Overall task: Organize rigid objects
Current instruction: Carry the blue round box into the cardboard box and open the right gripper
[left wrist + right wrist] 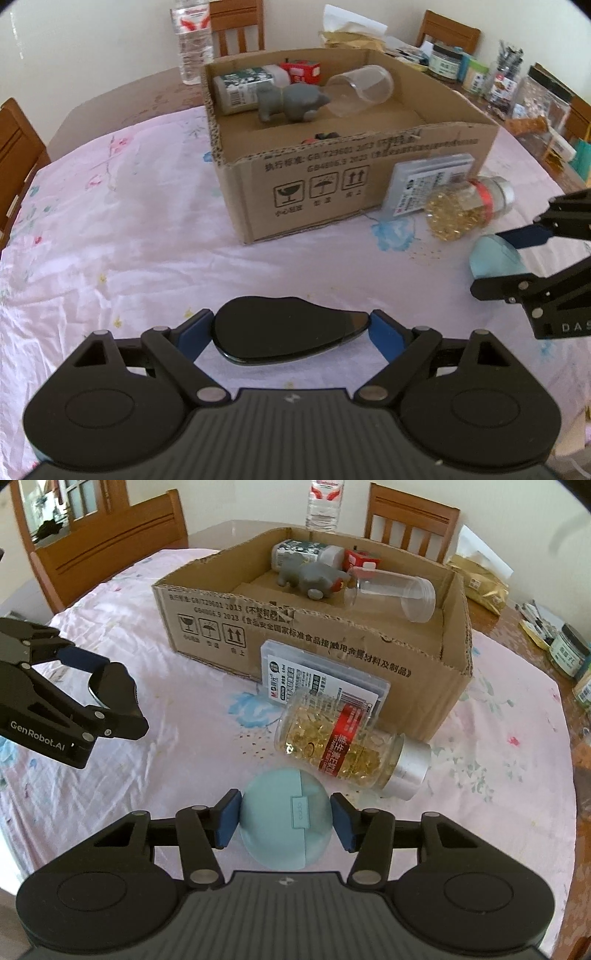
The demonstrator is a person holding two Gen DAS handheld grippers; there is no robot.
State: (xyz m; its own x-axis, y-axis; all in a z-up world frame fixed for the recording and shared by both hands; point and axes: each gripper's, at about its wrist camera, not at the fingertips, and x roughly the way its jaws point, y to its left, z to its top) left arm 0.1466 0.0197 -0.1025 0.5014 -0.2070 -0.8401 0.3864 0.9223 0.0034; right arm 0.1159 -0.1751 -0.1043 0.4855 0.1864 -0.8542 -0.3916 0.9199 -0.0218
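Here's the cardboard box sitting open-topped on the pink floral tablecloth, and already inside it lie a white-capped bottle with a dark label, a grey toy animal, a small red carton and a clear plastic jar on its side. Just in front of the box's printed wall, a flat grey packaged case leans against the cardboard, and a jar of golden capsules lies on its side touching that case, silver cap pointing away to the right. Those two sit between the right gripper and the box. Further back, a water bottle stands behind the box, wooden chairs ring the table, and a clutter of jars and containers lines the far right edge. Now the left gripper: low over the cloth, facing the box, its blue pads pressed on either end of a glossy black teardrop-shaped object, firmly clamped. Over to the right gripper: also low and level, its pads squeezing both sides of a pale teal round case, just beside the capsule jar's cap end. Both held things sit near the cloth, well short of the box.
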